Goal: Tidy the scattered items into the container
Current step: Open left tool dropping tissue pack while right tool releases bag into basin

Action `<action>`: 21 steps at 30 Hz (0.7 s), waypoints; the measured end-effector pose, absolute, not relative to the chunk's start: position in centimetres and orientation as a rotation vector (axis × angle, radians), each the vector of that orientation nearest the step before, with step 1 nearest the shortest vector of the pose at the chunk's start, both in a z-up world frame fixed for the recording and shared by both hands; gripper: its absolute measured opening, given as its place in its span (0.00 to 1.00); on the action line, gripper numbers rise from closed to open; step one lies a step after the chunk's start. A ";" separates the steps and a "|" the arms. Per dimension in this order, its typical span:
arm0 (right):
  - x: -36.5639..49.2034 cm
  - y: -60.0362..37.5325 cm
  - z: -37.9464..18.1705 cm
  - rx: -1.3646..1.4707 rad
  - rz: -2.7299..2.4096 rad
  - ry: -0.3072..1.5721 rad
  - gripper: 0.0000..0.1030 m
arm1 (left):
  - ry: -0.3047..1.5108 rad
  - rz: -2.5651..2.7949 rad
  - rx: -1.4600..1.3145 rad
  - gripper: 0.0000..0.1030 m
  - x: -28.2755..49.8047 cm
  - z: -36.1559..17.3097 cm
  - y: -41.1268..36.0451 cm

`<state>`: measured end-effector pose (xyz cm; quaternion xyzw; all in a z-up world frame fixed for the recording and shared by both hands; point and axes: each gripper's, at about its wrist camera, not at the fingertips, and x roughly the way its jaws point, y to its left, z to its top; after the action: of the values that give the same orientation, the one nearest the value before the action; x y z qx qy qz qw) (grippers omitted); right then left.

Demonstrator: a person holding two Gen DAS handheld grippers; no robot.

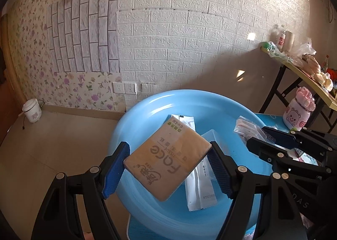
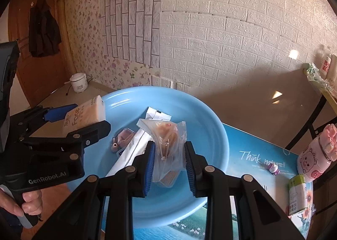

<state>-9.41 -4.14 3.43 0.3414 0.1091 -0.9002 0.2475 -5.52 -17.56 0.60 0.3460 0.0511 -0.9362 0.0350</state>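
The left gripper [image 1: 167, 168] has its blue pads pressed on two opposite corners of a tan tissue pack [image 1: 167, 161], gripping it diagonally and holding it in the air over the near left part of the blue basin [image 1: 147, 109]. In the right wrist view the same pack [image 2: 85, 114] sits at the basin's left rim, partly past it.

The right gripper [image 2: 168, 166] is closed around a clear bag of snacks [image 2: 168, 147], the plastic pinched between its pads, hanging above the basin's near middle. Under it lie a long white sachet [image 2: 134, 149] and a small purple-brown case [image 2: 123, 138] on the basin floor. The far and right parts of the bowl are bare blue.

The basin sits on a table with a printed landscape top [image 2: 252, 151], its left edge overhanging the tabletop toward the floor. To the right, well apart from the rim, stand a pink bottle [image 2: 316, 158], a green-and-white carton [image 2: 298, 195] and a small bead-like trinket [image 2: 272, 168]. The two grippers are near each other, left one just beside the right.
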 end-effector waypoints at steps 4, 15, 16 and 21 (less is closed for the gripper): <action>-10.0 -4.5 2.8 0.946 -2.444 0.297 0.28 | 0.125 -2.875 1.080 0.72 -6.2 0.0 -17.4; -10.4 -4.9 2.0 0.979 -2.433 0.300 0.28 | 0.115 -2.855 1.082 0.85 -6.5 -0.2 -17.7; -10.6 -4.9 2.1 0.982 -2.434 0.298 0.28 | 0.119 -2.858 1.071 0.86 -6.3 -0.1 -17.9; -10.5 -4.8 2.1 0.998 -2.417 0.275 0.28 | 0.135 -2.859 1.043 0.88 -6.0 0.5 -18.4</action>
<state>-10.51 -4.77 2.06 0.3670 0.1013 -0.8893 0.2533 -6.04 -18.35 0.48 0.3420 0.0442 -0.9375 0.0474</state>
